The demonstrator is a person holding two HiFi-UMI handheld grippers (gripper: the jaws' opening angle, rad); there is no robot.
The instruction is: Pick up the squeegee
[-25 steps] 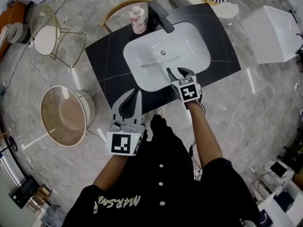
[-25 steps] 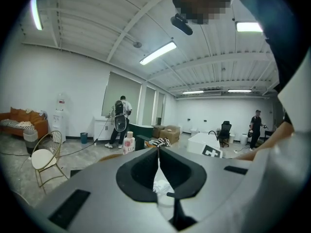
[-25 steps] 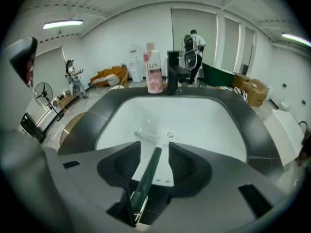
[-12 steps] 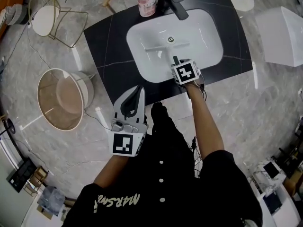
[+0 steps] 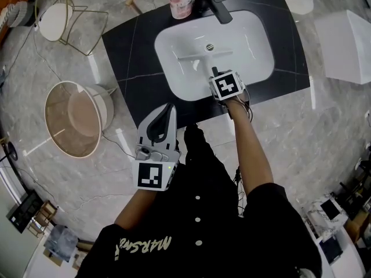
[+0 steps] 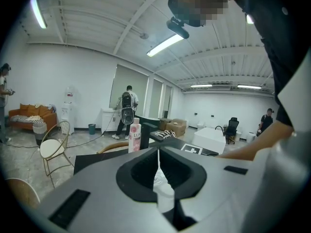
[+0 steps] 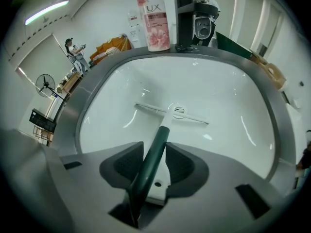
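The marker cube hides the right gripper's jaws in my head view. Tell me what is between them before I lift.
Observer: The dark green handle of the squeegee runs between the right gripper's jaws. They have just been closing, and both pads look to be against it.
Operator: Say where on the handle the pads sit.
Observer: Near its blade end. The green stops just past the fingertips, where a white neck runs on to the blade.
Operator: Check the left gripper up close too.
Observer: The left gripper is shut. Its jaws meet along a thin line with nothing between them.
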